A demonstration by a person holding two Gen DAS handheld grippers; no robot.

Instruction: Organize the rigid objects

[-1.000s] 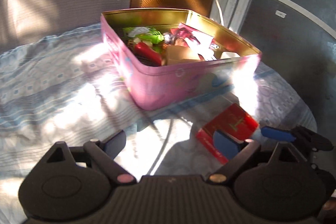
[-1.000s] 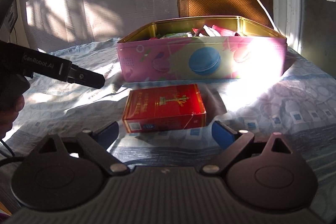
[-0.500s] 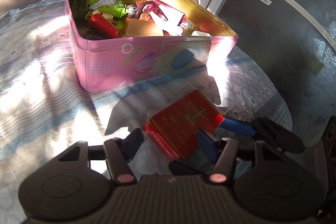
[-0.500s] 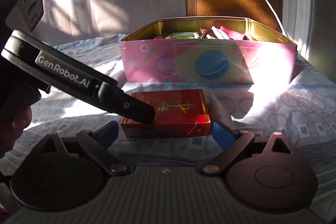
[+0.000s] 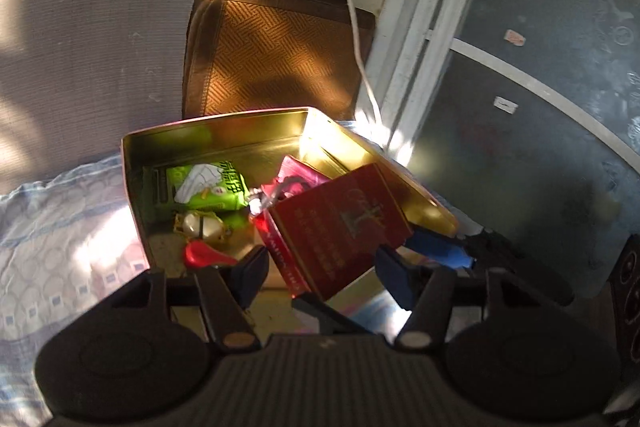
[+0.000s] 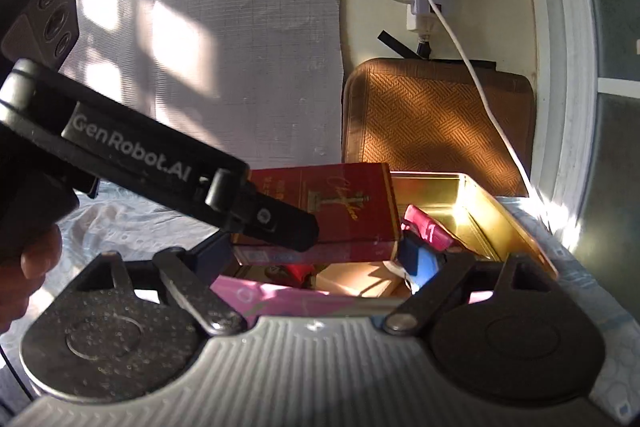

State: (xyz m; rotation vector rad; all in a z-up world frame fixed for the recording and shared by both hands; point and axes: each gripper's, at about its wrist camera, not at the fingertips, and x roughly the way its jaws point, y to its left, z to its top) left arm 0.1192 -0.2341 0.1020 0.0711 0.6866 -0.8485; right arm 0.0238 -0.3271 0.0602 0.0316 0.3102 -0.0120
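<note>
Looking along the left gripper [image 5: 320,273], its part-closed jaws flank the raised red box [image 5: 340,227] above the tin [image 5: 400,167]. Right-wrist view: the right gripper [image 6: 320,255] clamps that box wide; lowering and releasing come next, I judge.

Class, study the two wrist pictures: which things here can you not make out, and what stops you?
- Tin's near floor: left wrist view, hidden by the red box.
- Red box's left end: right wrist view, covered by the left tool.
- Print on the green packet: left wrist view, too small and blurred.
</note>
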